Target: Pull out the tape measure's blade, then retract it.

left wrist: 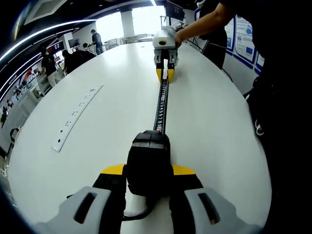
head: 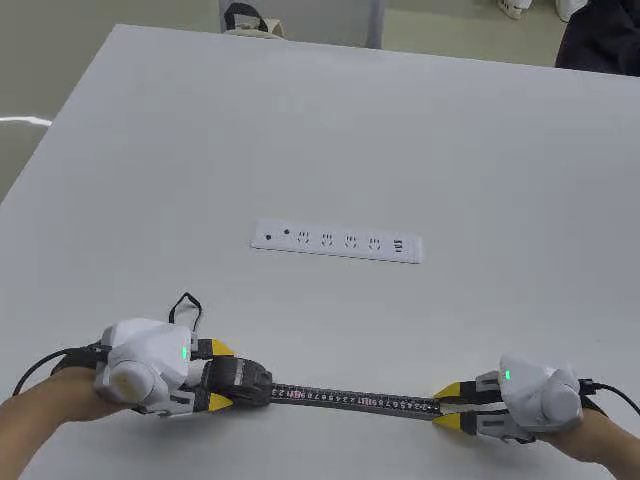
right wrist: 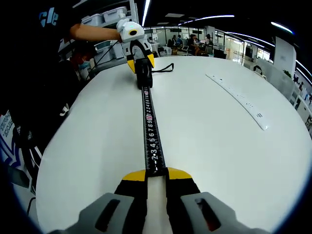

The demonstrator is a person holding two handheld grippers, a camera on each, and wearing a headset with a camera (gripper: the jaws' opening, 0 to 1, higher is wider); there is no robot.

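Observation:
The black tape measure case [head: 240, 380] lies on the white table, clamped between the yellow-tipped jaws of my left gripper [head: 222, 376]; in the left gripper view the case [left wrist: 148, 163] sits just ahead of the gripper [left wrist: 148, 170]. Its black blade [head: 350, 400] with white numbers runs flat along the table to the right. My right gripper [head: 447, 406] is shut on the blade's end. In the right gripper view the blade [right wrist: 150, 131] stretches from the gripper [right wrist: 156, 174] away to the case [right wrist: 145, 70]. A black wrist strap [head: 186, 307] trails behind the case.
A white power strip [head: 336, 242] lies flat at the table's middle, beyond the blade. The table's far edge and a chair [head: 250, 18] are at the top. People stand in the background of the gripper views.

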